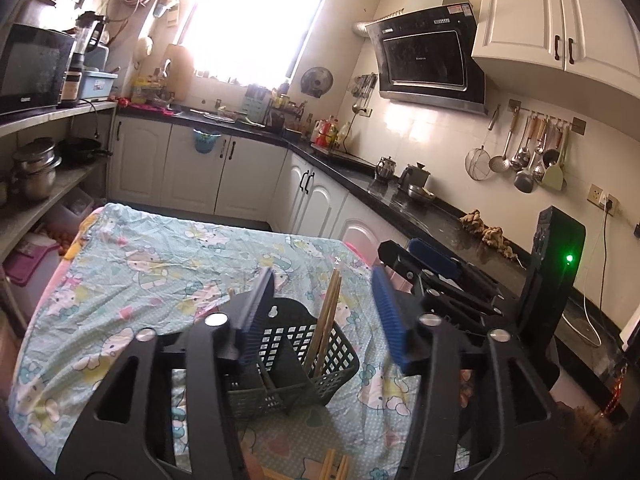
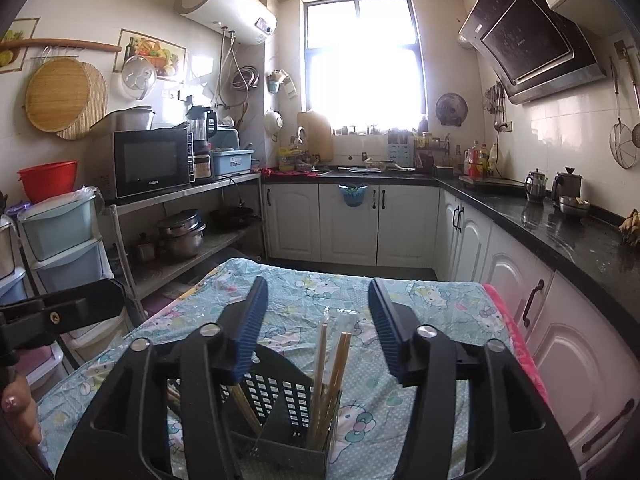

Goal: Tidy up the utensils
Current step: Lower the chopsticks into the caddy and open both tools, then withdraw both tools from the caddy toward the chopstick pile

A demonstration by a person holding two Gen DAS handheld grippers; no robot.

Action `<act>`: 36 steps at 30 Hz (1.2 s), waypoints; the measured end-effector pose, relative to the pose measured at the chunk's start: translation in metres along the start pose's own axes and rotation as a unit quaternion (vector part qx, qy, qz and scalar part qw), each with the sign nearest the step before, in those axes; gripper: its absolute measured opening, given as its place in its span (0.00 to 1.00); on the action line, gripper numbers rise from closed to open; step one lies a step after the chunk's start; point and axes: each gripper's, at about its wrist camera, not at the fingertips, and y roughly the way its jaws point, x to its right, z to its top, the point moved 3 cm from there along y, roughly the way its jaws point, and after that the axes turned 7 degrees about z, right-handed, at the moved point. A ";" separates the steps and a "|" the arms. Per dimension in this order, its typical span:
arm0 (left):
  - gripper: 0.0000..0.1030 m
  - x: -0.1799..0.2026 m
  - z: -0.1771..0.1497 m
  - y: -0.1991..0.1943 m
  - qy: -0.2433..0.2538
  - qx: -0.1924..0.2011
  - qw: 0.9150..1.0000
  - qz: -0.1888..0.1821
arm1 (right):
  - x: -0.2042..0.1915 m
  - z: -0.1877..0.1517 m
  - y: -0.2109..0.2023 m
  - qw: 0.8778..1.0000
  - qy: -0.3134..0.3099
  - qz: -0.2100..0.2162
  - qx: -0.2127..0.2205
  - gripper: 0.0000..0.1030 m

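A dark plastic utensil basket stands on a table with a cartoon-print cloth. Wooden chopsticks stand upright in its right compartment. More chopsticks lie on the cloth at the near edge. My left gripper is open and empty, above the basket. In the right wrist view the basket holds chopsticks, some in a clear wrapper, and another pair leaning on the left. My right gripper is open and empty, just above the basket. It also shows in the left wrist view.
A black counter with white cabinets runs along the right and back walls. A metal shelf with a microwave and pots stands on the left. Plastic drawers stand near the table's left corner. A pink cloth edge lines the table's right side.
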 end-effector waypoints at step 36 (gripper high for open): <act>0.90 -0.016 -0.031 -0.057 -0.018 0.008 0.999 0.025 | -0.027 -0.017 -0.070 1.000 0.000 0.015 -0.006 0.79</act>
